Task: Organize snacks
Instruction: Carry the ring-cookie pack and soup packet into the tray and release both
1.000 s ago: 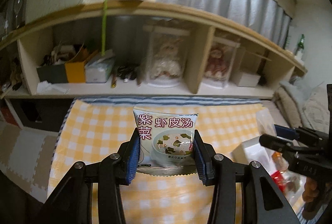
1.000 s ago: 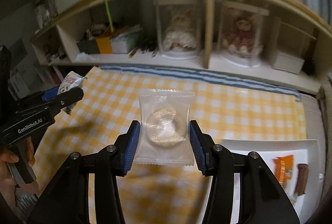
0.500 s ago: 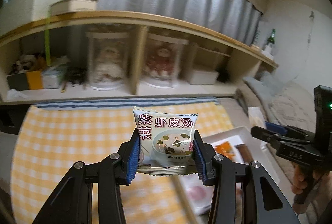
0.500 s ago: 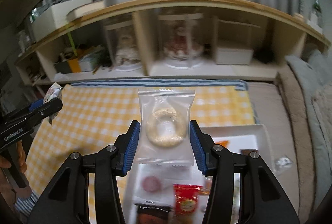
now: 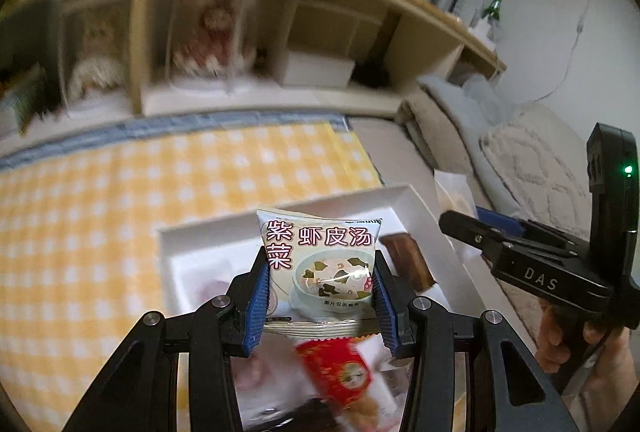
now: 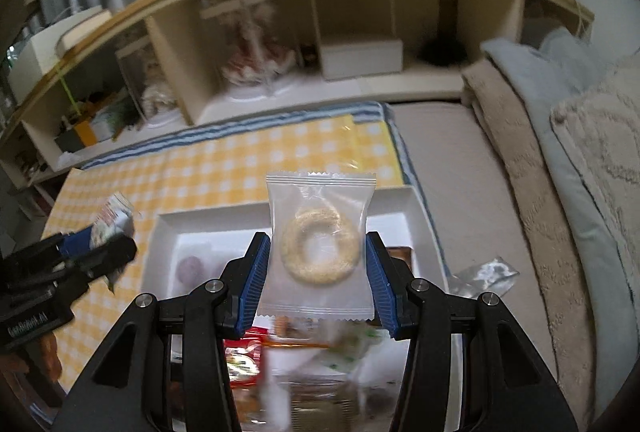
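While the left gripper [image 5: 320, 296] pinched a soup packet [image 5: 320, 268] and the right gripper [image 6: 316, 280] a ring biscuit bag [image 6: 318, 244], both hung over the crowded white tray [image 6: 404, 204], where careless release might spill slippery packets outside.

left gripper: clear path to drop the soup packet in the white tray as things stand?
Probably yes. The left gripper holds the soup packet over the white tray, nothing between them. The right gripper holds a ring biscuit packet alongside; the tray's near end already holds snacks.
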`<state>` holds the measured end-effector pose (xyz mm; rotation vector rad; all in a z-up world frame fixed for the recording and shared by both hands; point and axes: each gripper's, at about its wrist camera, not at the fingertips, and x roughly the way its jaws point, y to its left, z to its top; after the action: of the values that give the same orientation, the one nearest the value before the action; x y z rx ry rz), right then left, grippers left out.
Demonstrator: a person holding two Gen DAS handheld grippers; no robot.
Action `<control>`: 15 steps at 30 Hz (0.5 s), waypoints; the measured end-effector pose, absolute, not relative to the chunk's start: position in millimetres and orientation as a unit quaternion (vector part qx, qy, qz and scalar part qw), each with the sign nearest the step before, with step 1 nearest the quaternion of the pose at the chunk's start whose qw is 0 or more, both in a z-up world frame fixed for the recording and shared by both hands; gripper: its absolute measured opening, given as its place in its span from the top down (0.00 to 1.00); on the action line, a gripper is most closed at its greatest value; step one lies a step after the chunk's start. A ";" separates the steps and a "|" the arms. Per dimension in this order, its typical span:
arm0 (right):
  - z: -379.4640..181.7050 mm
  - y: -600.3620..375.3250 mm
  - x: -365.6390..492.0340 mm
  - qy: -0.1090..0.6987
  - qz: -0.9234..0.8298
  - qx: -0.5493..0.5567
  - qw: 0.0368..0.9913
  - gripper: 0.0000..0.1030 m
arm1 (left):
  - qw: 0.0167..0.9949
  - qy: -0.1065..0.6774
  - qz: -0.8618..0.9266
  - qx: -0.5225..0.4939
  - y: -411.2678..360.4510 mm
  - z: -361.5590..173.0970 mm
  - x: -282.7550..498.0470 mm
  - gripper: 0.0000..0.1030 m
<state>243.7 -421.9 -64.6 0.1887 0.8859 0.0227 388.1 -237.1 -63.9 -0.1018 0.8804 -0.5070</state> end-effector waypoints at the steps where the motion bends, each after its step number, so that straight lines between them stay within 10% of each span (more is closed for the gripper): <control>1: -68.6 -426.0 246.3 0.432 0.011 0.093 0.897 0.52 | 0.867 0.432 -0.241 -0.055 -243.0 -70.6 397.7 0.56; 15: -116.2 -451.4 289.4 0.477 0.022 0.111 0.872 0.52 | 0.839 0.499 -0.191 -0.104 -285.4 -132.8 492.3 0.56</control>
<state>289.4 -451.4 -116.2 0.2311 0.9969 0.0464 492.3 -285.4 -132.8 -0.2199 1.0554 -0.4041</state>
